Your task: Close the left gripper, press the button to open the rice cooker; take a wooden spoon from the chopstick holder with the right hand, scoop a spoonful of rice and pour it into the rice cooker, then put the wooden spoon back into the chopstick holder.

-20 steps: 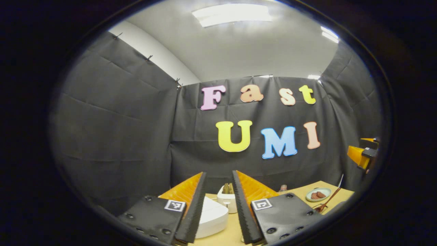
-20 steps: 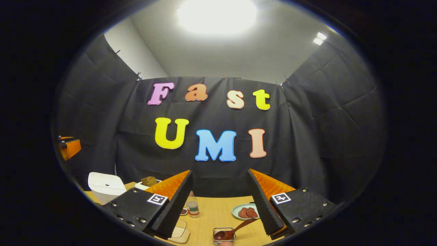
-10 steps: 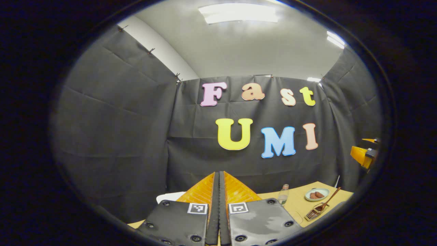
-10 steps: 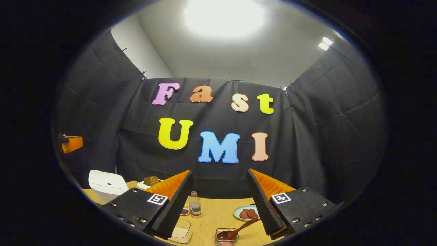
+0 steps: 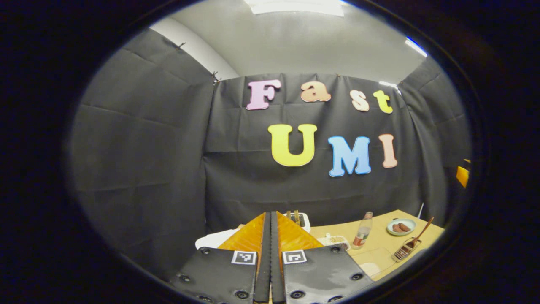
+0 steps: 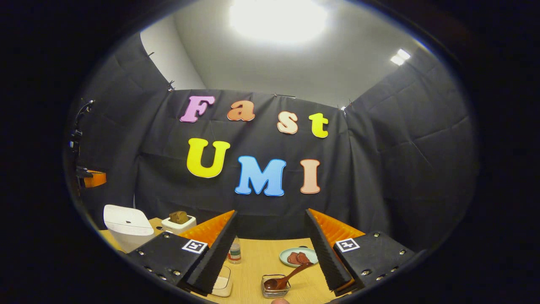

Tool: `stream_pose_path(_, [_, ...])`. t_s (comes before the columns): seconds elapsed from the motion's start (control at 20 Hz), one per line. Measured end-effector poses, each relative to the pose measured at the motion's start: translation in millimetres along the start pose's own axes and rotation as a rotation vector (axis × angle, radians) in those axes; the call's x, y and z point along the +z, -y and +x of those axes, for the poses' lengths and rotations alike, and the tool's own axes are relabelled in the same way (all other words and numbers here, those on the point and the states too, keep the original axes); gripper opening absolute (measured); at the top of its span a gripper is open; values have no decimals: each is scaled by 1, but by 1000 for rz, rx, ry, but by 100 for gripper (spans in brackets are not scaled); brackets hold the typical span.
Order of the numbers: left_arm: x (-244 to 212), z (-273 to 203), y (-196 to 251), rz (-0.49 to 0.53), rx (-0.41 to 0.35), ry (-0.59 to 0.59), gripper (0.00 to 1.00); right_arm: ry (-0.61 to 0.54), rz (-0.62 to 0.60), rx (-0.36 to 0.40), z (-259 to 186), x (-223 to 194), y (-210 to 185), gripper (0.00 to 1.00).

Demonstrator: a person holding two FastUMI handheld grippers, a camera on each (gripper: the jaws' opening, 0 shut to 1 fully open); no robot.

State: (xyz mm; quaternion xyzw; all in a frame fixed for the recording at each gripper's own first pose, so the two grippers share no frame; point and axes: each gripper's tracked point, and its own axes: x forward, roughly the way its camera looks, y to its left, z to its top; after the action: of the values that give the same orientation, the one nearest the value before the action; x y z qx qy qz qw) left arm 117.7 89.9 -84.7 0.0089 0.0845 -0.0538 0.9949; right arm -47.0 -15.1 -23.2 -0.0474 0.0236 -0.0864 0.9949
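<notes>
One white rice cooker, lid down, sits at the counter's 9 o'clock edge in the right gripper view. Wooden spoon leans in the wire chopstick holder at 6 o'clock, handle pointing to 2 o'clock. Plate w/ brown pieces just behind it; bottle at 11 o'clock from holder. Right gripper hangs above, fingers spread wide, nothing btwn them. Left gripper fingers pressed together, empty, cooker partly hidden behind them.
</notes>
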Motion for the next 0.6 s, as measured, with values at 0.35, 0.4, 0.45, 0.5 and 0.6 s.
stream_pose_path(0.35, [-67, 54, -5, -35, -50, -119, 9, -43, -7, -130, -17, -8, 24, 95])
stream_pose_path(0.4, [-78, 59, -7, -41, -52, -141, 9, -44, -9, -147, -19, -8, 28, 95])
stream_pose_path(0.45, [-89, 64, -7, -47, -58, -167, 9, -50, -12, -162, -22, -10, 30, 95])
stream_pose_path(0.5, [-100, 68, -9, -47, -56, -184, 9, -56, -18, -176, -25, -12, 34, 95])
stream_pose_path(0.6, [-120, 78, -13, -31, -55, -219, 9, -75, -28, -198, -29, -17, 38, 95])
